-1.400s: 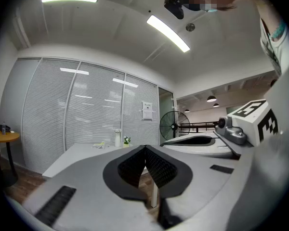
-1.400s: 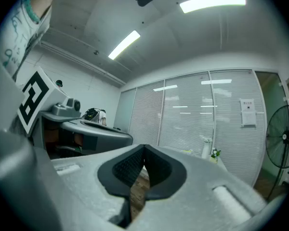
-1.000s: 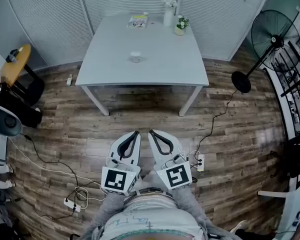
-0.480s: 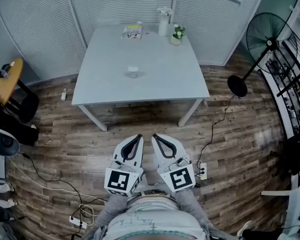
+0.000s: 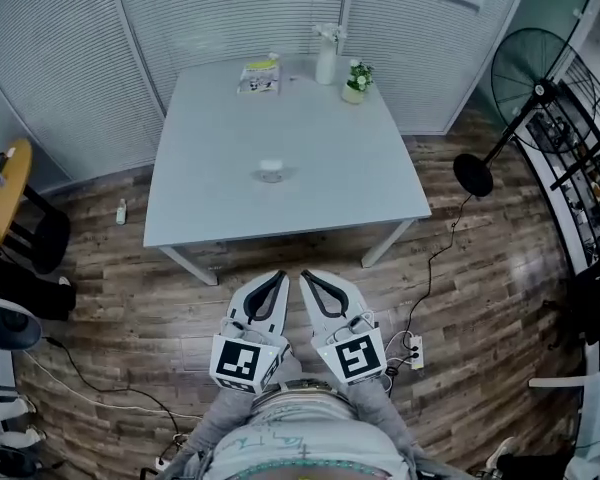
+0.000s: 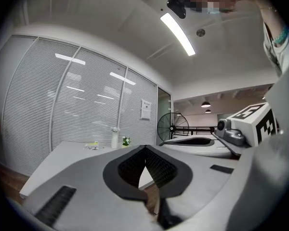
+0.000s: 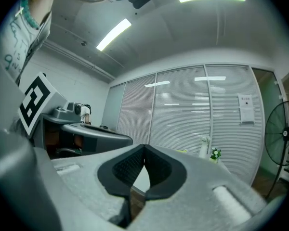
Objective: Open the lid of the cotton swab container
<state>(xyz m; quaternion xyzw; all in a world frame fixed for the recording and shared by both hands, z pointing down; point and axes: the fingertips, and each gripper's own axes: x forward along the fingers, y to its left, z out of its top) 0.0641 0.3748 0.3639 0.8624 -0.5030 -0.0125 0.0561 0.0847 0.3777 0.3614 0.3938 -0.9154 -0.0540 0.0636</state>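
head view: tongs (image 5: 274, 274) (image 5: 304, 274) short of table (image 5: 280, 230)

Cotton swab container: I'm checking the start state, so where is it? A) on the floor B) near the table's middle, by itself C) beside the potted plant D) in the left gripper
B: the cotton swab container sits alone near the middle of the table.

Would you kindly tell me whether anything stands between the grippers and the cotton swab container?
Nothing visible does. The container stands alone mid-table; only bare tabletop and floor separate it from the left gripper and right gripper. The bottle and plant sit beyond it.
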